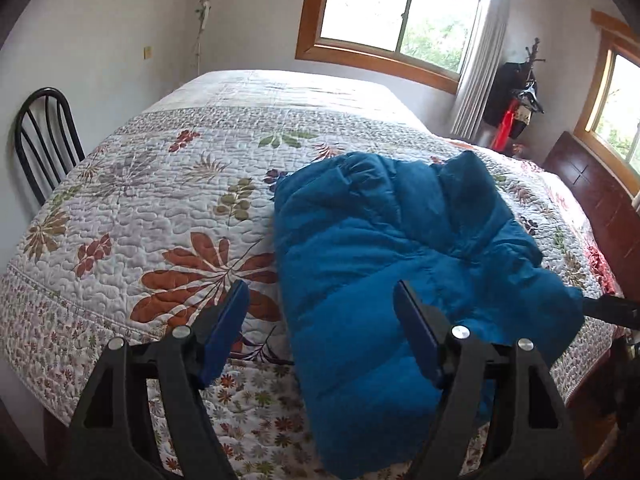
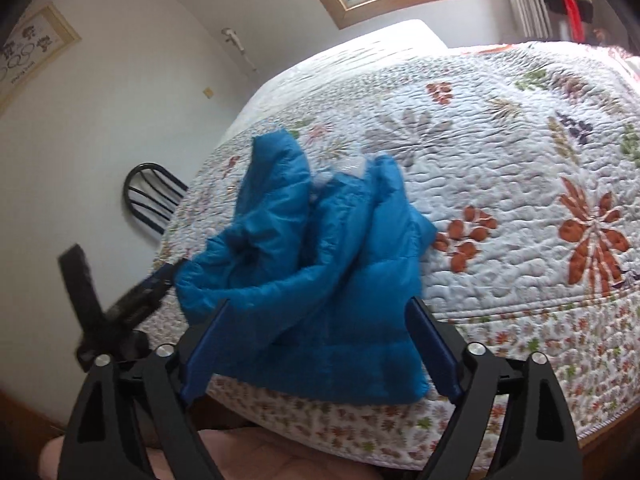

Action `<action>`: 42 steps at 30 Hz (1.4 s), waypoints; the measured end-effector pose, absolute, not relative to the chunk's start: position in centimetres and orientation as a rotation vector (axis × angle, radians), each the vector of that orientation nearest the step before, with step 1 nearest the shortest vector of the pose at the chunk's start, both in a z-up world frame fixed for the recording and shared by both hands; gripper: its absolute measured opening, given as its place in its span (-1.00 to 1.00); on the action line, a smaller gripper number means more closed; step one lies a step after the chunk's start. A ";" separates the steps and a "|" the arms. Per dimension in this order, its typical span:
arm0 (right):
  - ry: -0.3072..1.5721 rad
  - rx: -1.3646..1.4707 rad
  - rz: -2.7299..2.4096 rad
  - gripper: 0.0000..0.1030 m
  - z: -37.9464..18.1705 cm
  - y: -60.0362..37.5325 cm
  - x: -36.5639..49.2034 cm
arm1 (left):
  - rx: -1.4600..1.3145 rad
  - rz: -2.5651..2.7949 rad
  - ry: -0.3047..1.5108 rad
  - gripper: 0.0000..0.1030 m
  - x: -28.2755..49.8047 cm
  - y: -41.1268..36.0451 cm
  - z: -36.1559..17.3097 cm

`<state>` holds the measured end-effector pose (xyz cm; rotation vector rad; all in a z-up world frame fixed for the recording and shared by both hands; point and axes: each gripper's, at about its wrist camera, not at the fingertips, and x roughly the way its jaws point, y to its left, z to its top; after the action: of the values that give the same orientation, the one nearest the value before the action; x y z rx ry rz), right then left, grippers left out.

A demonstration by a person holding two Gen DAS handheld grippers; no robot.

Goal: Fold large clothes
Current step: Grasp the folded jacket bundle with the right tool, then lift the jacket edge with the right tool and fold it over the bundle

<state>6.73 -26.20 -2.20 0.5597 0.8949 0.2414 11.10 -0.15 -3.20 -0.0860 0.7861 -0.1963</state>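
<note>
A blue puffer jacket (image 1: 400,248) lies bundled in a rough fold on the floral quilt (image 1: 160,184), near the bed's front edge. My left gripper (image 1: 320,292) hovers above the jacket's near left side, open, its blue pads (image 1: 228,328) touching nothing. In the right wrist view the jacket (image 2: 320,264) looks crumpled, with its collar end raised. My right gripper (image 2: 320,304) stands wide open just in front of it, and the cloth shows between the fingers without being pinched. The other gripper appears as a dark blur at the jacket's left edge (image 2: 132,304).
A black metal chair (image 1: 44,140) stands at the bed's left side. A dark wooden headboard (image 1: 600,200) and a coat stand (image 1: 516,96) are at the right, under the windows (image 1: 400,12). Part of a hand (image 2: 256,456) shows below the right gripper.
</note>
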 end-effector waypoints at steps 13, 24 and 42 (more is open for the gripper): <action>1.120 0.685 0.293 0.94 -3.8 -22.2 15.1 | -0.047 -0.206 0.844 0.44 13.3 0.1 -7.3; 1.170 0.577 0.245 0.94 -3.6 -20.5 15.9 | -0.106 -0.242 0.865 0.42 14.8 1.1 -7.2; 0.799 0.350 0.223 -0.91 3.0 -21.3 8.1 | -0.177 -0.290 0.723 0.41 11.6 1.0 -2.8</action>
<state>8.13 -21.27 2.96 0.3499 0.7993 0.2229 11.59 0.98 -2.82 -0.1774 0.7225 -0.2902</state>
